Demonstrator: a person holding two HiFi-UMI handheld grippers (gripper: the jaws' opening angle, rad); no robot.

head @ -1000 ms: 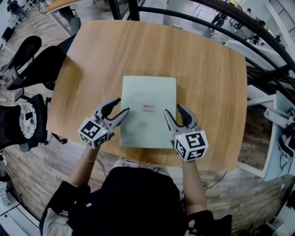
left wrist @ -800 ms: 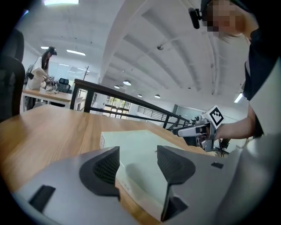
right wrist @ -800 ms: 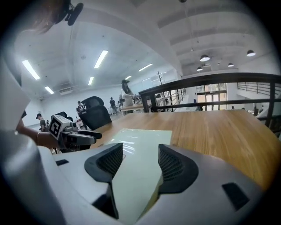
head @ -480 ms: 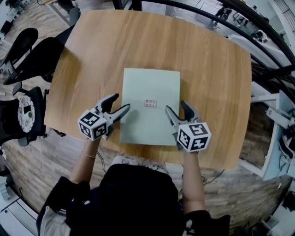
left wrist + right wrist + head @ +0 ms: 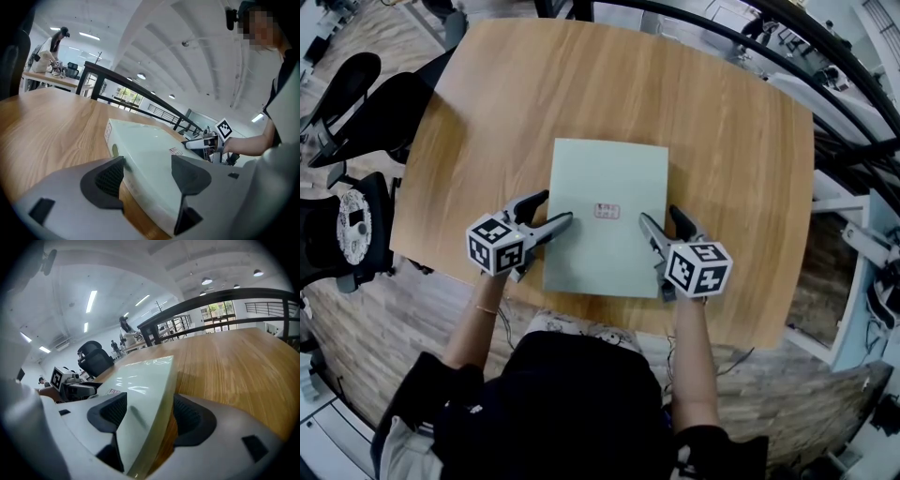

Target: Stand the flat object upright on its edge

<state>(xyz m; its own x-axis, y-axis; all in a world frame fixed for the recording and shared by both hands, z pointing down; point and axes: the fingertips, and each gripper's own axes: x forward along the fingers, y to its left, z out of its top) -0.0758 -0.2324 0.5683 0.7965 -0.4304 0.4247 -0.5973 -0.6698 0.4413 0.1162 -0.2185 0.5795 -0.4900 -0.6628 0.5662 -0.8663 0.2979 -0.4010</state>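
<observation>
The pale green flat rectangular box (image 5: 609,187) lay flat on the light wooden tabletop with rounded corners (image 5: 731,141). It was about midway between the tabletop's left and right edges and closer to the near edge than to the far one. Its near side stopped just short of that near edge. A small red-printed label (image 5: 606,211) sat on its upper face, toward the middle.

My left gripper (image 5: 558,206) was at the box's left side, close to its near-left corner. Its jaws had just been opening and stood spread wide, straddling the box's left edge. One dark ribbed pad (image 5: 110,178) was beside the side wall, down by the wood, and the other pad (image 5: 190,174) was above the top face. I could see neither pad pressing on the box.

My right gripper (image 5: 658,214) mirrored it at the box's right side, close to the near-right corner. Its jaws had likewise just been opening and were spread wide, with the box's right edge running between them. One pad was over the top face and one was outside the edge, by the tabletop.

Black office chairs (image 5: 356,103) stood off the tabletop's left edge, and a black metal railing (image 5: 722,28) ran past its far-right corner.
</observation>
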